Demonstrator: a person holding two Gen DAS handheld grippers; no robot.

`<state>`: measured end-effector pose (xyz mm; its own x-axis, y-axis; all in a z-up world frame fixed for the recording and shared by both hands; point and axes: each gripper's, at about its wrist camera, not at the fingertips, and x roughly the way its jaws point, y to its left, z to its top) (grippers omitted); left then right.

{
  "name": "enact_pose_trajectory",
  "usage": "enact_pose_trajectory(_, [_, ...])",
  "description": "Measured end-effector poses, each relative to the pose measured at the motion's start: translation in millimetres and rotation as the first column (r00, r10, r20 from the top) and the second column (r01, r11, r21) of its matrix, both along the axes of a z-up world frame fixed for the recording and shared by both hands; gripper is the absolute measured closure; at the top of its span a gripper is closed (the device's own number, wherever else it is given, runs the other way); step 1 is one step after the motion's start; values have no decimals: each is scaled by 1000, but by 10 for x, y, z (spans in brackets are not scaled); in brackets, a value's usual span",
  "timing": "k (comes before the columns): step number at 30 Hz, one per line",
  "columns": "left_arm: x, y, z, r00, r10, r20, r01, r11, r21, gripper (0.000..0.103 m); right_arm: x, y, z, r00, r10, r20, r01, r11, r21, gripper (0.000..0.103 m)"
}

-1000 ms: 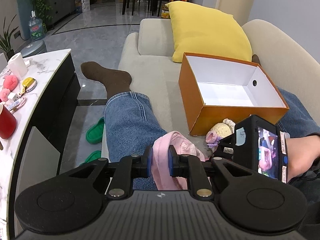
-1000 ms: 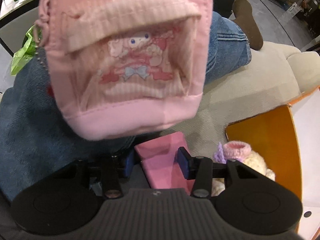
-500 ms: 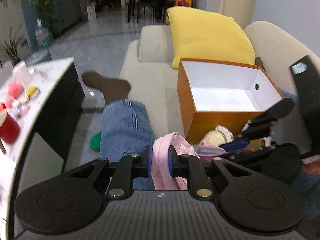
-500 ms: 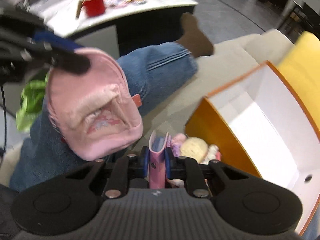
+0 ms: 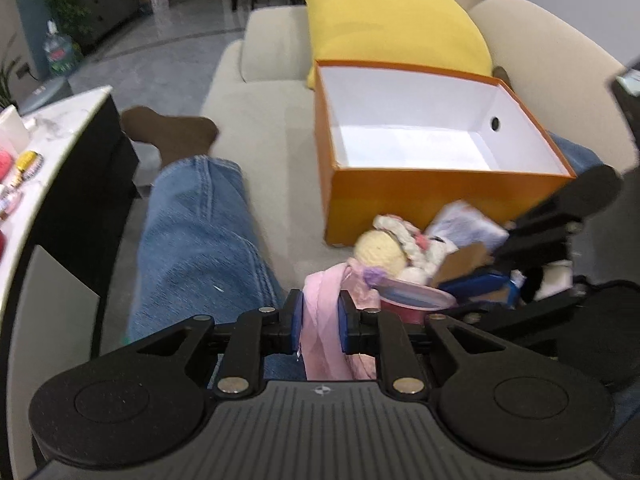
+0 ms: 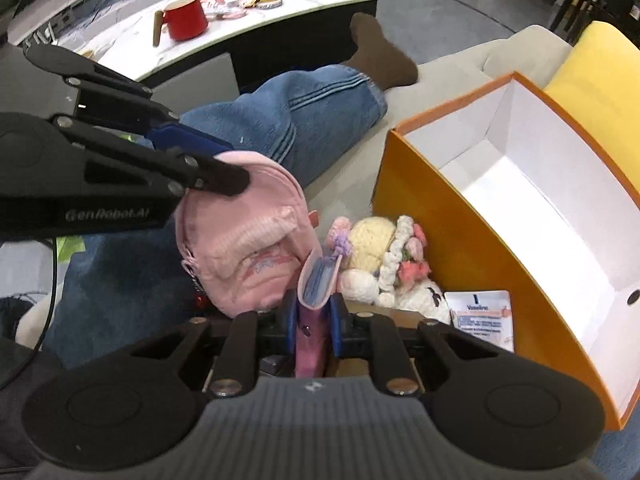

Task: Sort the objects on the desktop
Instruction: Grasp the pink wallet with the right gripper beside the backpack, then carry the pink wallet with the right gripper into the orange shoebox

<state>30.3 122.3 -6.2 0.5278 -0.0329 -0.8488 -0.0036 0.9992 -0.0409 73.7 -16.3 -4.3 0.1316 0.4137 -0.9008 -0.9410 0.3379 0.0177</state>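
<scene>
Left tongs clamped on the top of a small pink backpack: soft fabric, ribbed front pocket flap, cartoon print, bead chain on its side. The jaws are easing open a little, with fabric still pinched between the pads. It hangs over the person's lap, beside the denim leg.

Right tongs closed narrow on a pink card wallet, held edge-up, blue lining showing at the open top. It sits just beside the backpack's lower edge.

Clutter right behind: crocheted cream doll with a flower garland, a Vaseline sachet, brown cardboard under the tongs. All of it is wedged between the lap and the orange box, so tight clearance.

The box has a white interior, open top, a round hole in its end wall, and stands on the beige sofa. Yellow cushion behind it. Brown-socked foot stretched out on the sofa edge.

White marble table opposite carries a red mug, pink puffs and small trinkets. Grey tiled floor, dark dining chairs further back.
</scene>
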Motion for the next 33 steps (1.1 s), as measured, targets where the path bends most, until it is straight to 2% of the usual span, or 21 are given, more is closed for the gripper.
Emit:
enact_pose_trajectory(7, [56,94,-41,998,26,-61,-31,997,-73,81,186,445,-317,998,9,-66,-20,984,-174,80])
enact_pose_trajectory(12, [26,151,-58,996,50,-76,-59,992,-114,81,190,501,-295,998,11,-60,-21,985,-171,82])
enact_pose_trajectory(17, [-94,209,67,997,65,-33,-69,988,-140,84,89,270,-28,1000,17,-12,-18,994,-104,84])
enact_pose_trajectory(23, [-166,254,393,996,82,37,-74,981,-180,84,159,-166,548,999,-41,-32,43,996,79,84])
enact_pose_trajectory(28, [-18,156,796,992,47,117,-26,985,-173,84,383,-467,897,987,-156,-29,158,964,214,84])
enact_pose_trajectory(33, [280,-32,1106,983,18,185,12,987,-158,84,739,-781,1112,957,-276,-94,292,902,318,84])
